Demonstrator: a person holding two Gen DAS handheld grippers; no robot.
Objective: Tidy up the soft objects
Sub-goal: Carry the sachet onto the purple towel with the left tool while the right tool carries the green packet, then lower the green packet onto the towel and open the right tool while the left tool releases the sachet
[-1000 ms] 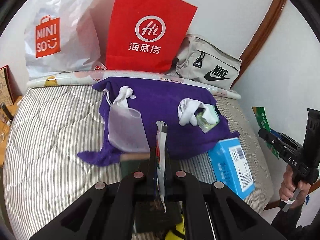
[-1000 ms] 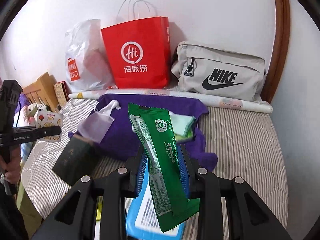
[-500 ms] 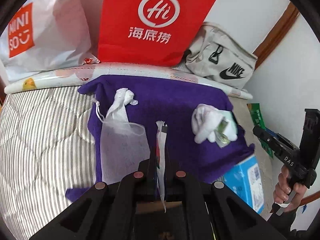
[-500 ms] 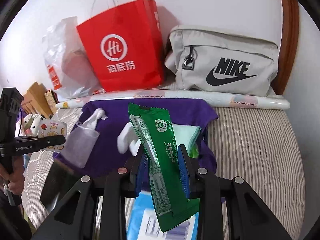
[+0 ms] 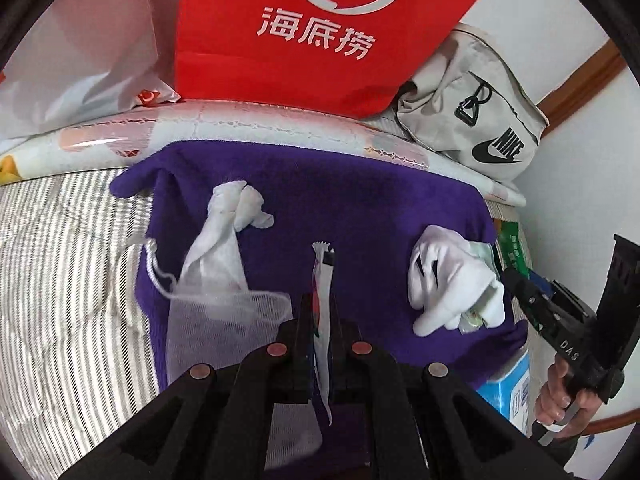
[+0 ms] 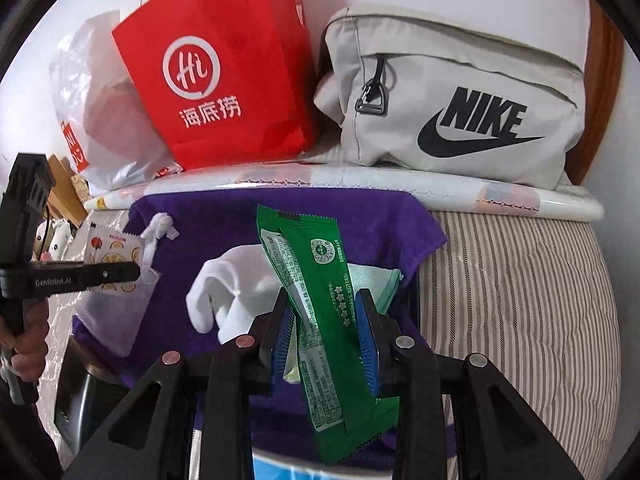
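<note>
Striped bed (image 6: 520, 280) (purple cloth (image 5: 360, 208) atop): left tongs (image 5: 320, 304) pinch thin sachet (image 5: 322, 264), right tongs (image 6: 324, 312) green packet (image 6: 316, 280).

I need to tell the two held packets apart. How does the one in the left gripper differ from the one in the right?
The left gripper pinches a white packet printed with fruit slices; the right gripper clamps a green packet. The white packet is thin, with jaws nearly together; the green packet is longer and bulkier, keeping the jaws apart. Both have serrated ends and hang over the purple cloth.

Counts: 2 claws, left claw (image 5: 320, 320) & right claw (image 6: 324, 320). 2 snack packets, thin white packet (image 5: 322, 280) + green packet (image 6: 320, 300). 1 purple cloth (image 5: 360, 200), 1 mesh pouch (image 5: 216, 312), 1 white sock bundle (image 5: 448, 280), 1 red paper bag (image 6: 224, 80), 1 grey Nike bag (image 6: 460, 100), 1 white plastic bag (image 6: 88, 120), 1 blue box (image 5: 508, 388).
</note>
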